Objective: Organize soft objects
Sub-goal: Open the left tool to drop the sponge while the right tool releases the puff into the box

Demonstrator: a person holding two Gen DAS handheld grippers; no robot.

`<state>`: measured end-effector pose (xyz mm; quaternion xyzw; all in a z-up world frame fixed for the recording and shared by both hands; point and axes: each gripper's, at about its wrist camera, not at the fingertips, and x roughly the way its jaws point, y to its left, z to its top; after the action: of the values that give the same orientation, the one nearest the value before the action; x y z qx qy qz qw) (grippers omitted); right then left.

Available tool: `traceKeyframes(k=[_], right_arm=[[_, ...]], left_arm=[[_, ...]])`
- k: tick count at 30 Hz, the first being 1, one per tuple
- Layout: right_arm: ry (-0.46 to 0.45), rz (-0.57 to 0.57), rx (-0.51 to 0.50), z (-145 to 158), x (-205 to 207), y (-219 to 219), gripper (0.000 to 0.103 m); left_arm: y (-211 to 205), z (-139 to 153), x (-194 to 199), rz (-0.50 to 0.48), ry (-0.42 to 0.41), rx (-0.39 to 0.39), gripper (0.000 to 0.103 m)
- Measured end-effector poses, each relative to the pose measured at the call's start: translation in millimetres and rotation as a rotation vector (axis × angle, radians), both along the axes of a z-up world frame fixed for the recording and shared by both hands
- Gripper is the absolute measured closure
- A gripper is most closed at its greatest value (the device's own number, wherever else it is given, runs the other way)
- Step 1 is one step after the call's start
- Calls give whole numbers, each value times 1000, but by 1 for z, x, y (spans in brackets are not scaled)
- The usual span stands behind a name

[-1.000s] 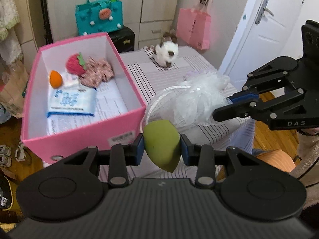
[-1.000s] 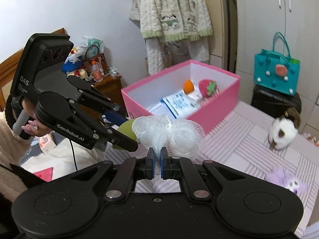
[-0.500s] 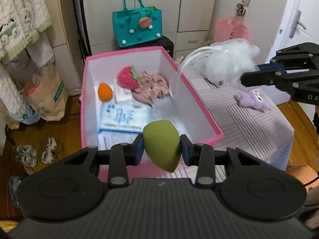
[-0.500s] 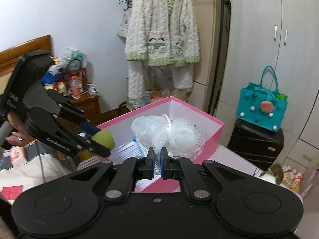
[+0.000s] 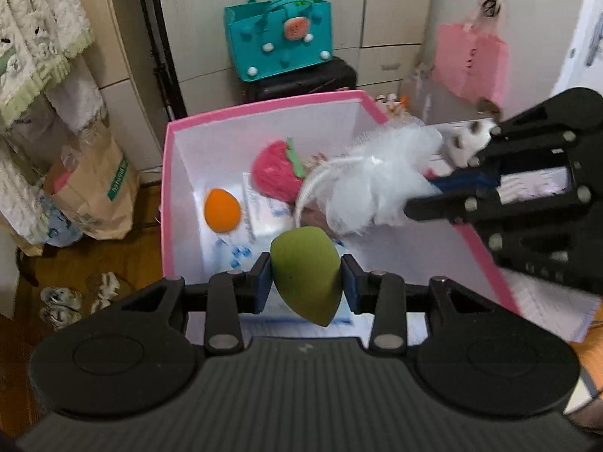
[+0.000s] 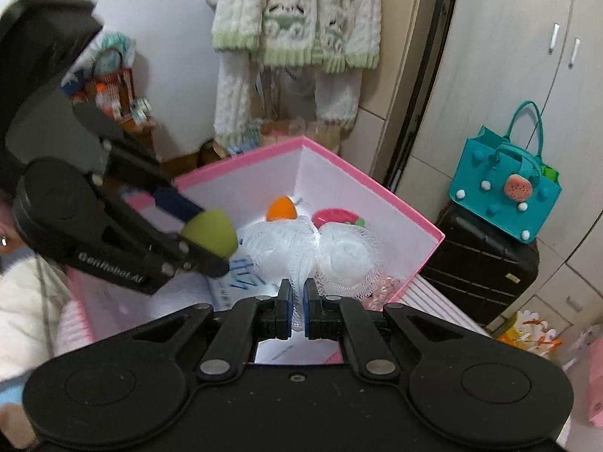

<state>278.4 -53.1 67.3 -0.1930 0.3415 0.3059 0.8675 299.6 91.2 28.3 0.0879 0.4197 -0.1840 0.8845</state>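
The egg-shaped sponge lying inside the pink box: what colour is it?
Orange. The sponge shows best in the left wrist view, on the box floor.

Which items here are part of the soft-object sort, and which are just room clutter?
Job:
- green sponge, held in left gripper
- white mesh pouf, held in right gripper
- pink box, holding orange sponge and strawberry plush

Lying about:
- teal handbag
- black suitcase
- knit cardigan
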Motion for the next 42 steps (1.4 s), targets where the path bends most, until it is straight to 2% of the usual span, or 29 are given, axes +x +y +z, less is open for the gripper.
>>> traceKeyframes(k=[2, 3, 6, 8, 12, 14, 18, 22, 29, 36, 42], right_arm=[[-54, -9, -91, -9, 5, 10, 96], [-81, -7, -137, -14, 7, 15, 96], [-9, 12, -114, -19, 18, 18, 97], [-14, 27, -130, -21, 18, 20, 96], [6, 57, -161, -24, 18, 26, 94], [20, 51, -148, -25, 19, 27, 91], [24, 30, -133, -25, 21, 22, 75], [24, 2, -100, -24, 24, 14, 73], [67, -16, 25, -9, 6, -2, 72], [141, -9, 119, 0, -12, -12, 68], [148, -3, 174, 6, -32, -22, 66]], left_arm=[[-6, -8, 14, -3, 29, 54, 65], [-7, -11, 22, -3, 55, 57, 65], [-4, -18, 42, 13, 130, 36, 65], [-3, -21, 50, 27, 131, 34, 65], [-10, -28, 61, 27, 102, 90, 64], [-13, -31, 67, 29, 96, 103, 64], [-13, -33, 71, 29, 117, 68, 63], [-14, -32, 73, 27, 114, 63, 62], [-17, -34, 77, 41, 133, 44, 59], [-10, -6, 53, 48, 81, 47, 46], [3, 24, 14, 38, 60, 19, 37]])
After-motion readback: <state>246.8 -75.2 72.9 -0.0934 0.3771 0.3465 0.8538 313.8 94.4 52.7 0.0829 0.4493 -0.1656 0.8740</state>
